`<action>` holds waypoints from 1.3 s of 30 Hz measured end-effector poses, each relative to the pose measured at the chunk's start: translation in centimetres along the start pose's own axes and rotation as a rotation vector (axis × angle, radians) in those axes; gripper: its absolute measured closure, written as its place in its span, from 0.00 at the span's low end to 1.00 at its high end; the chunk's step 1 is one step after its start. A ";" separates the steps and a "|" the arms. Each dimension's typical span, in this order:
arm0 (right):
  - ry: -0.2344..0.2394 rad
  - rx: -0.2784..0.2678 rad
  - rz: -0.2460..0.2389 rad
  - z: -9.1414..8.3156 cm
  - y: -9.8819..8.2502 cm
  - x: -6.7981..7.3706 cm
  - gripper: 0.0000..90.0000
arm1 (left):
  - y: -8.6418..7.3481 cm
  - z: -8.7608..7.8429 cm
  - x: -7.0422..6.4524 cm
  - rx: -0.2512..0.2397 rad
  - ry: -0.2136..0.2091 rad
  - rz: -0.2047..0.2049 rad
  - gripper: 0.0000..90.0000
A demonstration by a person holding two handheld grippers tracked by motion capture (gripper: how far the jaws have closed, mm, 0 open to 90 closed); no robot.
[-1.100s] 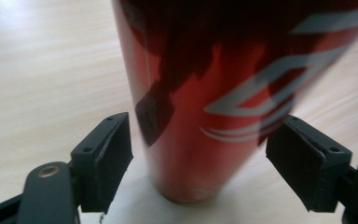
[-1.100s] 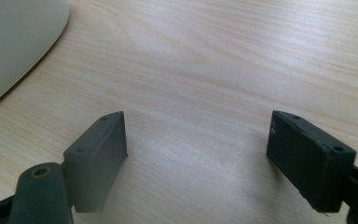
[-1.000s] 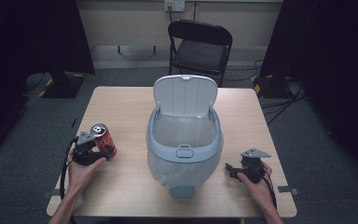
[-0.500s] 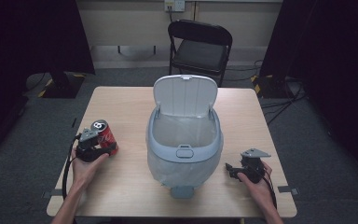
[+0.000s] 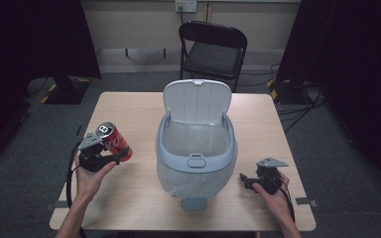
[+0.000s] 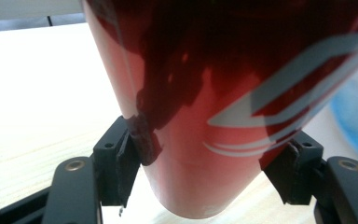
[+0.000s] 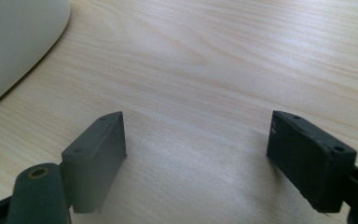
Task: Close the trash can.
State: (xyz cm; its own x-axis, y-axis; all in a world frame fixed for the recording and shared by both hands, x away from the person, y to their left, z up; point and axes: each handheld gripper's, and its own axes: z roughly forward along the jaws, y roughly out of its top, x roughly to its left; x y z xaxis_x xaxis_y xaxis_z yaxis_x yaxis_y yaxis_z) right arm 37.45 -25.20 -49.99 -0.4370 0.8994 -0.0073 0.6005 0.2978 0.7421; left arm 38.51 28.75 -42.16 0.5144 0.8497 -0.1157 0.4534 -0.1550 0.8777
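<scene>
Studio-like lab, black curtains (image 5: pixel 34 39), folding chair (image 5: pixel 213 49), lone wooden table (image 5: pixel 139 109), taped floor cables (image 5: pixel 302 94)

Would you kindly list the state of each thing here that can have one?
Soda can: gripped, tilted, lifted off the table.
Left gripper: jaws just closed, shut on the can.
Right gripper: open, nothing between the jaws, resting near the table's edge.
Bin: open, with a liner inside.
Bin lid: flipped up.
Folding chair: unfolded, unoccupied.
</scene>
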 end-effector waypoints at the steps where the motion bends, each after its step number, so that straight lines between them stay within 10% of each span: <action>1: 0.000 0.000 0.000 0.0 0.0 0.0 0.20 | 0.2 -0.3 -0.2 -0.009 -0.006 0.003 0.38; 9: 0.000 0.000 0.000 0.0 0.0 0.0 0.20 | 1.4 -1.6 -1.1 -0.051 -0.044 -0.031 0.38; 25: 0.001 0.001 -0.001 0.0 0.0 0.0 0.20 | 6.2 -5.9 -4.6 -0.129 -0.149 0.079 0.38; 39: 0.002 0.001 -0.001 0.1 0.1 0.0 0.20 | 10.9 -8.5 -7.3 -0.252 -0.144 0.142 0.38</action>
State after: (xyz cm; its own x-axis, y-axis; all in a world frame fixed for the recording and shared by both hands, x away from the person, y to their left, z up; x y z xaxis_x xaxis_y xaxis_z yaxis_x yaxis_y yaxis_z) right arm 37.54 -25.18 -50.00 -0.4390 0.8985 -0.0063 0.6006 0.2986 0.7417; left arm 33.52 25.14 -27.82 0.6653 0.7458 -0.0329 0.1850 -0.1219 0.9752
